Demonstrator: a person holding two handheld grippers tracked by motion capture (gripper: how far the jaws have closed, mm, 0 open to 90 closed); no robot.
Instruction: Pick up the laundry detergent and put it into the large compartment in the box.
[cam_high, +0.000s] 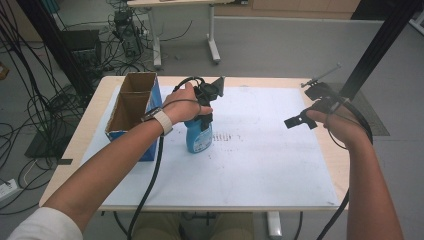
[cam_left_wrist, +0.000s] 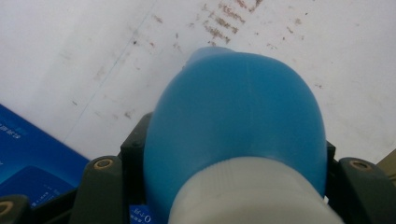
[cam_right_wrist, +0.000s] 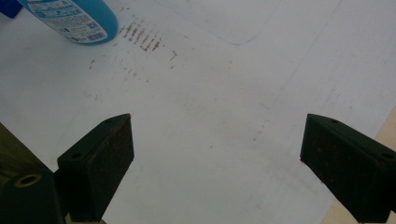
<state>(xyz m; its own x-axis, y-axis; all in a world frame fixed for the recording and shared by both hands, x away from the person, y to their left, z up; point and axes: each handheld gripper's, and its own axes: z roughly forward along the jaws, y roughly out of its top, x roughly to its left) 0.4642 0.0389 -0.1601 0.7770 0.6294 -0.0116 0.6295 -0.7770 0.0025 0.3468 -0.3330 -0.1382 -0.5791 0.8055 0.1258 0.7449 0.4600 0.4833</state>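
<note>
A blue bottle (cam_high: 198, 140) with a white cap (cam_left_wrist: 252, 196) stands upright on the white mat (cam_high: 270, 165), just right of the cardboard box. My left gripper (cam_high: 204, 120) comes down from above and is shut on the bottle's neck. In the left gripper view its jaws press both sides of the blue bottle (cam_left_wrist: 238, 116), below the cap. My right gripper (cam_high: 306, 106) hovers over the mat's right side with its jaws wide open and nothing between them. The right gripper view has the open right gripper (cam_right_wrist: 217, 158) above bare mat, with the bottle (cam_right_wrist: 79, 18) at top left.
An open cardboard box with blue sides (cam_high: 132, 107) stands at the table's left; its blue side (cam_left_wrist: 28, 154) lies close beside the bottle. Brown smudges (cam_right_wrist: 140, 37) mark the mat. Black frame posts, cables and a second table stand beyond the far edge.
</note>
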